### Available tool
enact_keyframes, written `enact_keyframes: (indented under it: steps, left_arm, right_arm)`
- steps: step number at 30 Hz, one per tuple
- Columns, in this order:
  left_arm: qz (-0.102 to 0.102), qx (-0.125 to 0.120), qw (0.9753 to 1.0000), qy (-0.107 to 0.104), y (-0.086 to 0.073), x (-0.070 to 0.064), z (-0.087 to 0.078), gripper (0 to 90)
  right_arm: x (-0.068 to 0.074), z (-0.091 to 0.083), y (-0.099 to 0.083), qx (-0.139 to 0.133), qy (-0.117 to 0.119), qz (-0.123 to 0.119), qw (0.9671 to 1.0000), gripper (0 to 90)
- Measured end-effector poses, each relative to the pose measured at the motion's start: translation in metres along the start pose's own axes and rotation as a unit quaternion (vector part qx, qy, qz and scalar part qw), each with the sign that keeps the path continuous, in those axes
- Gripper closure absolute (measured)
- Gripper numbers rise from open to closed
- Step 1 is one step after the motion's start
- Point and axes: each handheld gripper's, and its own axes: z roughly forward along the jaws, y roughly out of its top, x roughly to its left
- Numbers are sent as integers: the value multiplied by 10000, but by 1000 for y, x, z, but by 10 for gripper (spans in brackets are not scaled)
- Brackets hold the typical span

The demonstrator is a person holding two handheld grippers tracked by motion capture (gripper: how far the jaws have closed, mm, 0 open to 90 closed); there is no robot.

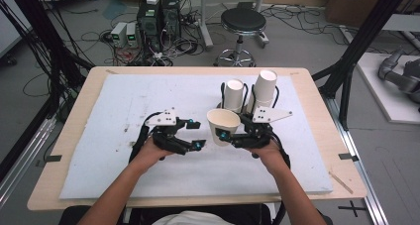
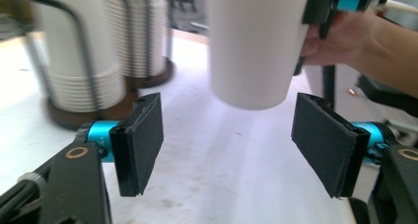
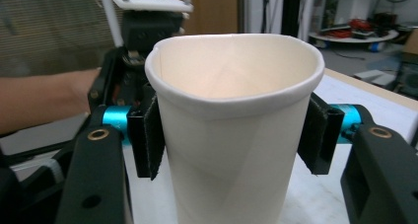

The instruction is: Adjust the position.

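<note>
A white paper cup (image 1: 222,124) hangs upright above the table, with my right gripper (image 1: 232,130) shut on its sides. In the right gripper view the cup (image 3: 231,150) sits squeezed between both black pads (image 3: 152,135), its rim slightly dented. My left gripper (image 1: 195,134) stands open just left of the cup, nothing between its fingers. The left gripper view has the cup's base (image 2: 252,46) ahead and above the open pads (image 2: 141,140). Two stacks of white cups in wire-framed holders (image 1: 234,95) (image 1: 264,89) stand behind the grippers.
A white foam mat (image 1: 124,136) covers the wooden table (image 1: 69,116). Beyond the far edge are a black stool (image 1: 242,24), computer towers (image 1: 158,17) and cables on the floor. Black frame posts (image 1: 346,61) flank the table.
</note>
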Motion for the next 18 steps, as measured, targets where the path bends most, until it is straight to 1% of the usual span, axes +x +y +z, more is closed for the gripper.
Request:
enact_keyframes:
  steps: [3,5,10,11,14,16,18]
  left_arm:
    - [-111,-167,9991,361,-1,8,-15,239]
    - [-259,-300,9976,574,-3,14,-25,199]
    - [-375,-408,9934,999,-7,27,-50,190]
    - [-407,-435,9921,1105,-8,29,-54,190]
    - [-471,-498,9893,1289,-10,33,-63,190]
    - [-521,-552,9880,1344,-11,34,-66,190]
    - [-515,-569,9879,1351,-11,35,-67,190]
  right_arm:
    - [-4,-3,0,23,-140,-7,9999,391]
    - [-5,-4,0,24,-192,7,9998,391]
    - [-7,-3,-1,82,-265,-35,9996,391]
    - [-9,-2,-2,99,-272,-49,9996,391]
    - [-8,-1,-2,161,-255,-47,9995,390]
    - [-6,-1,-2,141,-213,-80,9996,388]
    - [-6,-2,-1,99,-190,-98,9997,387]
